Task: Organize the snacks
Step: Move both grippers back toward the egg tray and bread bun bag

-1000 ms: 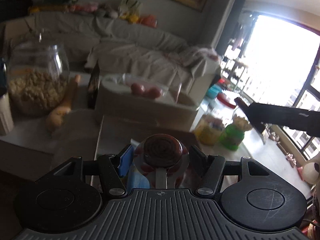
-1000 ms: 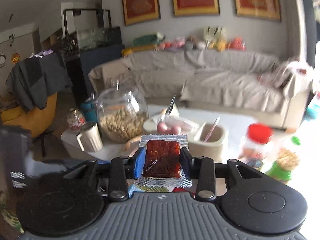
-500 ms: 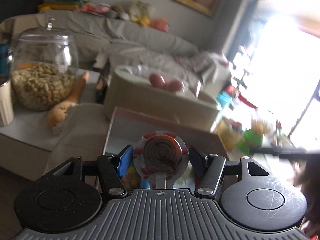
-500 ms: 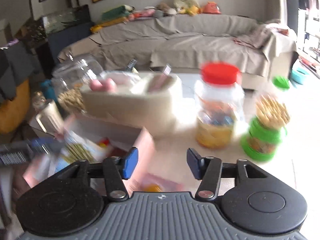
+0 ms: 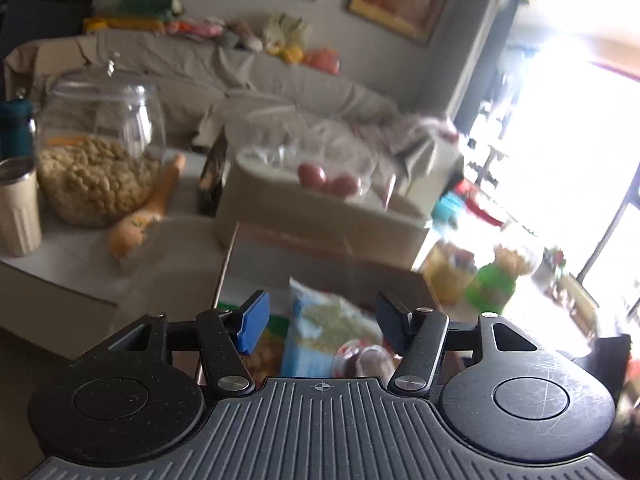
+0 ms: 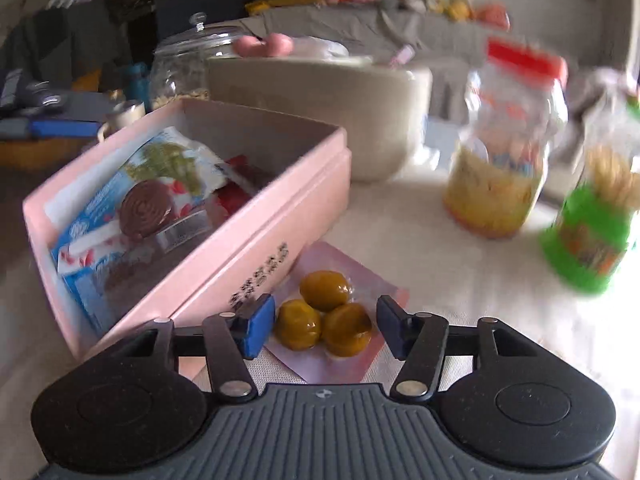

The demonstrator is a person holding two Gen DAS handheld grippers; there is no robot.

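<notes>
both sets of fingers open, gripping nothing — right gripper (image 6: 326,326) straddles the plum pack (image 6: 326,316) on the bench (image 6: 420,264), near the pink box (image 6: 264,216); left gripper (image 5: 322,318) over the box

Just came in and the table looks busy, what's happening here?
A person with a gripper in each hand is sorting snacks into a pink box. The spiral lollipop already lies inside on a blue packet. The right gripper, open, is lowered around a pouch of yellow-green fruits beside the box. The left gripper is open and empty.
</notes>
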